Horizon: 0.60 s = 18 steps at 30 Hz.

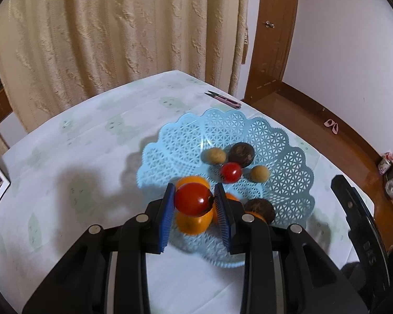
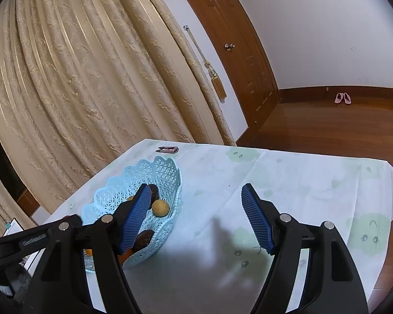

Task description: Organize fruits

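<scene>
My left gripper (image 1: 194, 200) is shut on a red cherry tomato (image 1: 191, 198) and holds it above the near side of a light blue lattice basket (image 1: 283, 141). In the basket lie orange fruits (image 1: 194, 222), a second red tomato (image 1: 231, 172), two tan round fruits (image 1: 216, 155), and two dark brown fruits (image 1: 241, 154). My right gripper (image 2: 196, 214) is open and empty above the tablecloth, to the right of the basket (image 2: 118, 196). Its left finger hides part of the basket's contents; a tan fruit (image 2: 159, 208) shows.
The table has a pale cloth with green cartoon prints (image 2: 301, 183). Small pink snips (image 1: 224, 99) lie near the far edge, behind the basket. A beige curtain (image 1: 118, 39) hangs behind the table. The table edge drops to a wooden floor (image 2: 327, 125) on the right.
</scene>
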### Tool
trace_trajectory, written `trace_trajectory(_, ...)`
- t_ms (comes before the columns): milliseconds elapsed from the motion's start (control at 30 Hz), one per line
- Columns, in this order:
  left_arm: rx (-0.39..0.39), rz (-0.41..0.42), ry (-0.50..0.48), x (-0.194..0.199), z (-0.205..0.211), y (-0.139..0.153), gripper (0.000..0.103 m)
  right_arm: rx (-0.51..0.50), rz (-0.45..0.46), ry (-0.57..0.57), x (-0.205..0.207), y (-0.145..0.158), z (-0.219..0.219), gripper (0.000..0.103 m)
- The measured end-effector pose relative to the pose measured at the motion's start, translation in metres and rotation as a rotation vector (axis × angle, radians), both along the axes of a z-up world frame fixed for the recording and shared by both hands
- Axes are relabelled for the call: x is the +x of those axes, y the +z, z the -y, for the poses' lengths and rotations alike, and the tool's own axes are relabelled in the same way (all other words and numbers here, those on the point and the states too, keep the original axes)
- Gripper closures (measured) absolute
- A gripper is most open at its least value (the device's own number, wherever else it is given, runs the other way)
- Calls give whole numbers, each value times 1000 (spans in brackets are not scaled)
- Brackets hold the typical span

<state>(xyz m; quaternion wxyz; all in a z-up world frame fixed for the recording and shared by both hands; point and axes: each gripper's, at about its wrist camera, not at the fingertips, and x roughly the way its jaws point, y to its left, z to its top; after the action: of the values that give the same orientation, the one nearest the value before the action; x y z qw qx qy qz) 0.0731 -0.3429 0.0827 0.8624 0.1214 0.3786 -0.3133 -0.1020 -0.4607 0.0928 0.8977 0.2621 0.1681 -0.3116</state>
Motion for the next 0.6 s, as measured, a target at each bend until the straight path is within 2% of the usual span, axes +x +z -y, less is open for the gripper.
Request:
trace_trajectory(367, 10, -14, -21, 18, 24, -3, 71, -12, 4, -2, 0, 0, -3, 30)
trace_trajectory(400, 10, -20, -20, 20, 24, -3, 68, -12, 4, -2, 0, 0, -3, 30)
trace_trajectory(433, 7, -23, -17, 21, 24, -3, 53, -12, 4, -4, 0, 1, -3, 30)
trace_trajectory(500, -7, -3, -6, 21, 21, 0, 32, -14, 6, -6, 0, 1, -3, 30)
trace_trajectory(600, -21, 2, 7, 22, 14, 4, 29, -18, 9, -8, 0, 2, -3, 26)
